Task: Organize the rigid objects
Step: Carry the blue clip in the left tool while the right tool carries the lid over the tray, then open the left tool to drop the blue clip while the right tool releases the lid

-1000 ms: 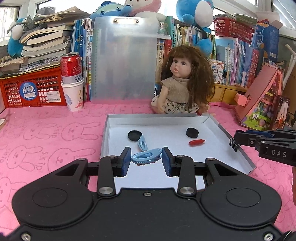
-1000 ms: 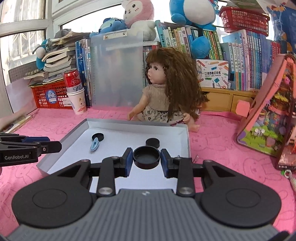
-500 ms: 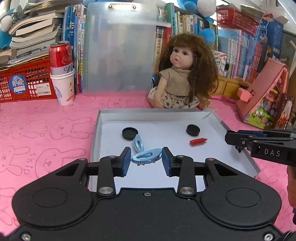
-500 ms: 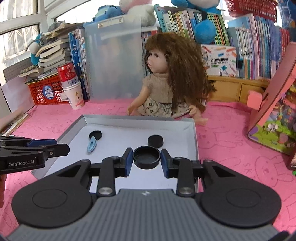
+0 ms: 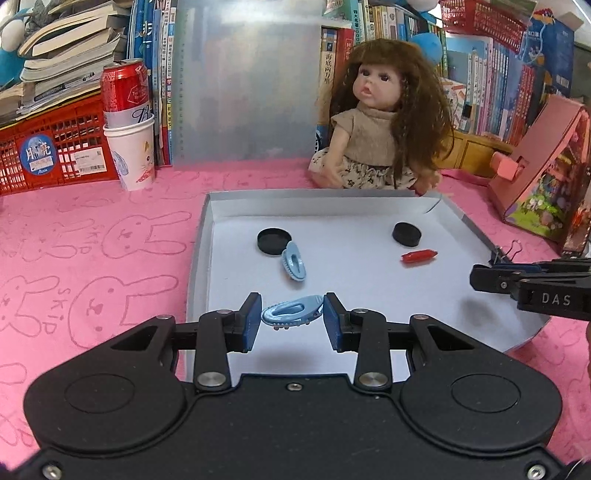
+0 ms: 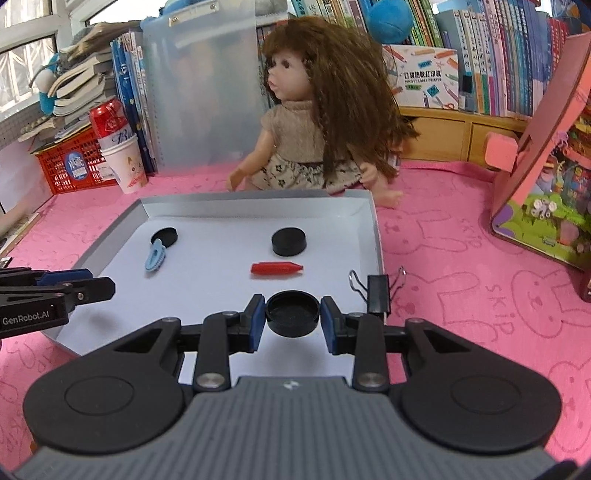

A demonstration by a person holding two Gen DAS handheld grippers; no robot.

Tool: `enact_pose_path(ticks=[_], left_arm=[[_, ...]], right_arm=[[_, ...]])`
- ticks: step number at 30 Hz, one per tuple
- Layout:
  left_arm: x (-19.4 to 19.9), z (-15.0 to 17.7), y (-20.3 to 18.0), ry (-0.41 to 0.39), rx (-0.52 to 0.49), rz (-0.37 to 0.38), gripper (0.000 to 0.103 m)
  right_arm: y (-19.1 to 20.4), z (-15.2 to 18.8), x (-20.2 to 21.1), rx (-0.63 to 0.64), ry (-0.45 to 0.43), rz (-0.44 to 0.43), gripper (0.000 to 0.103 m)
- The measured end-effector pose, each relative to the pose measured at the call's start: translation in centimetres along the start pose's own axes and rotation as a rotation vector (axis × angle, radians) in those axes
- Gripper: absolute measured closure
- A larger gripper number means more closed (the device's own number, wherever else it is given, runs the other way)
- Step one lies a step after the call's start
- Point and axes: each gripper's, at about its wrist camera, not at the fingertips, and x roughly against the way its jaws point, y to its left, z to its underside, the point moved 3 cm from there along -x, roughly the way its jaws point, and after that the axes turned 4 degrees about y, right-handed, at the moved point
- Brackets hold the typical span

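- Left gripper (image 5: 291, 318) jaws pinch blue clip (image 5: 291, 315); right gripper (image 6: 292, 315) jaws pinch black cap (image 6: 292, 313); both over tray (image 6: 373, 236) at 6 o'clock edge.
- Step: placing; next calls for lowering, then release.

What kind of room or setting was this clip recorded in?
Most likely a child's room or home study corner: a long-haired doll in a beige dress sits on a pink bunny-print tablecloth, backed by rows of upright books and a blue plush toy.
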Motion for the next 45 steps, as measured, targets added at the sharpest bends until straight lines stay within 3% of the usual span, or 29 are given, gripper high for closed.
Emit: enact_pose_path(ticks=[38, 43, 45], left_arm=[[-2.3, 0.5, 0.7, 0.033, 0.036, -0.020, 0.068], [-2.2, 0.4, 0.8, 0.032, 0.048, -0.021, 0.061], [-2.2, 0.4, 0.7, 0.035, 0.051, -0.020, 0.059]], right_arm=[[-0.2, 0.7, -1.6, 0.003, 0.035, 0.011, 0.061], [-0.1, 0.8, -1.5, 0.006, 0.030, 0.009, 0.061], [-0.1, 0.8, -1.5, 0.008, 0.029, 0.008, 0.051]])
